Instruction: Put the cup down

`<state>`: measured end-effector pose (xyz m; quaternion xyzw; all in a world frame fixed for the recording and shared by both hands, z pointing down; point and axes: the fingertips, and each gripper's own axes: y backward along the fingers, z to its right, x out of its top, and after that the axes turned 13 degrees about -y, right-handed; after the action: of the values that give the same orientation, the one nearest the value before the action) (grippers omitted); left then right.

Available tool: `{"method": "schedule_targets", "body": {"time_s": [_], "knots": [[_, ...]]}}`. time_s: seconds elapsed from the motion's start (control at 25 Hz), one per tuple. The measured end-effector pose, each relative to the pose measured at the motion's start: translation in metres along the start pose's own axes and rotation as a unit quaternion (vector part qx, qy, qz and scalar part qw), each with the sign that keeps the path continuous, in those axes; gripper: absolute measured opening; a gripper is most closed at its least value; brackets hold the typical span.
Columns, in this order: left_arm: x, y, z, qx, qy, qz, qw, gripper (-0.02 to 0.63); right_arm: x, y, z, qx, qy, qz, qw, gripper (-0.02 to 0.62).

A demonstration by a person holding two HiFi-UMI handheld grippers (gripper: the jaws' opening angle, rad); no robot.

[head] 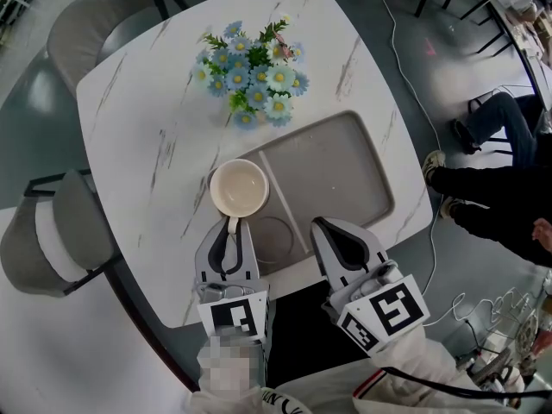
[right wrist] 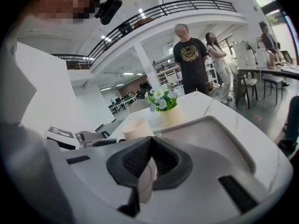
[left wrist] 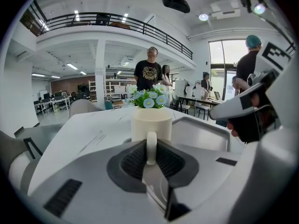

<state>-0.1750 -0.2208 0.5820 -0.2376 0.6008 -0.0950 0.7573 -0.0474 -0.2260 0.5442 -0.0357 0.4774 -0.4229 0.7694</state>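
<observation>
Open hall, mezzanine (left wrist: 93, 20) with black railing overhead, strip lights, desks far back; people stand beyond the table's far side. Grey floor (head: 448, 67) with cables on the right, where a seated person's legs (head: 492, 188) reach close to the table corner.

White marble-look table (head: 138, 128), rounded corners. Two grey chairs (head: 43, 240) at its left side. Grey tray (head: 345, 179) near the right edge, with one large compartment and a round recess (head: 274, 238) at its near left corner.

Blue-and-white flowers (head: 254, 72) behind the tray, well apart from both tongs.

Cream cup (head: 239, 188), upright, over the tray's left rim, partly above bare marble; cannot tell whether its base touches. Left gripper (head: 230, 231) is clamped on the cup's handle (head: 231, 225). Right gripper (head: 326, 231) is closed with nothing in it, over the tray's near edge.

Only print: square black-and-white markers (head: 392, 307) on the cubes.

Bare marble lies left of the cup; the table's near edge lies under both grippers.
</observation>
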Motion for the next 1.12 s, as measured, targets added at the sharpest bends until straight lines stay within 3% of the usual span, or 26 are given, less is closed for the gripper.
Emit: {"method": "schedule_targets", "body": {"time_s": [1.12], "knots": [[-0.022,0.005,0.003,0.013,-0.003,-0.049,0.9987,0.054,-0.012,0.009,0.000,-0.004,-0.003,-0.002,1.000,0.005]]}}
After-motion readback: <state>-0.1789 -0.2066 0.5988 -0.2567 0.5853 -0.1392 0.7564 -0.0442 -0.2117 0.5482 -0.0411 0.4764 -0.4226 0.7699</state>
